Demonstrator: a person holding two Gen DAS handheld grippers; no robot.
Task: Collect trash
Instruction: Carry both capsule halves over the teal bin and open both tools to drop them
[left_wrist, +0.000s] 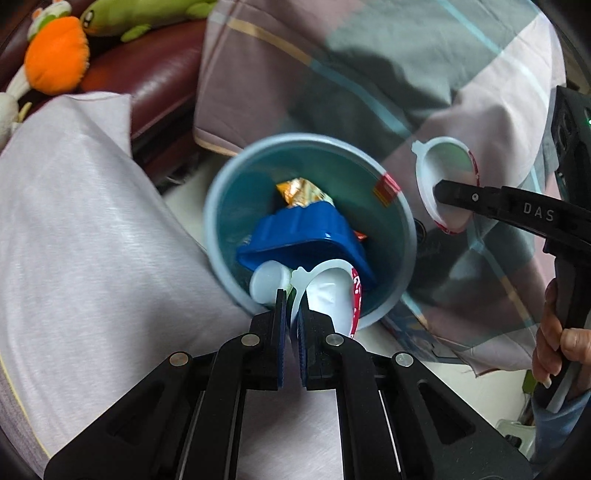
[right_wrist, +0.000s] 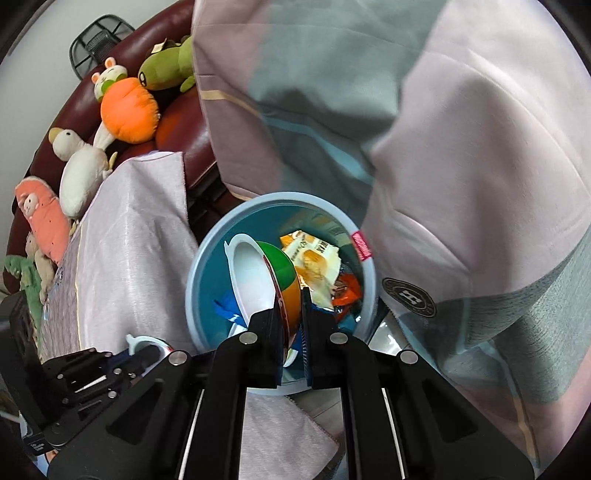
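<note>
A light blue trash bin (left_wrist: 208, 221) stands on the floor below both grippers. Inside lie a blue plastic tray (left_wrist: 306, 236) and a gold snack wrapper (left_wrist: 299, 192). My left gripper (left_wrist: 291, 299) is shut on the rim of a white cup with a red label (left_wrist: 328, 299), held over the bin's near edge. In the right wrist view my right gripper (right_wrist: 291, 299) is shut on a white cup with a green and orange label (right_wrist: 255, 280), held above the bin (right_wrist: 192, 288), over snack wrappers (right_wrist: 314, 262). The left wrist view shows this cup (left_wrist: 443, 162) beside the bin's right edge.
A pale cloth-covered cushion (left_wrist: 92, 240) lies left of the bin, and a striped pink and grey sheet (left_wrist: 369, 74) hangs behind it. Plush toys (right_wrist: 125, 107) sit on a dark red sofa (left_wrist: 159, 74). A person's hand (left_wrist: 557, 332) grips the right tool's handle.
</note>
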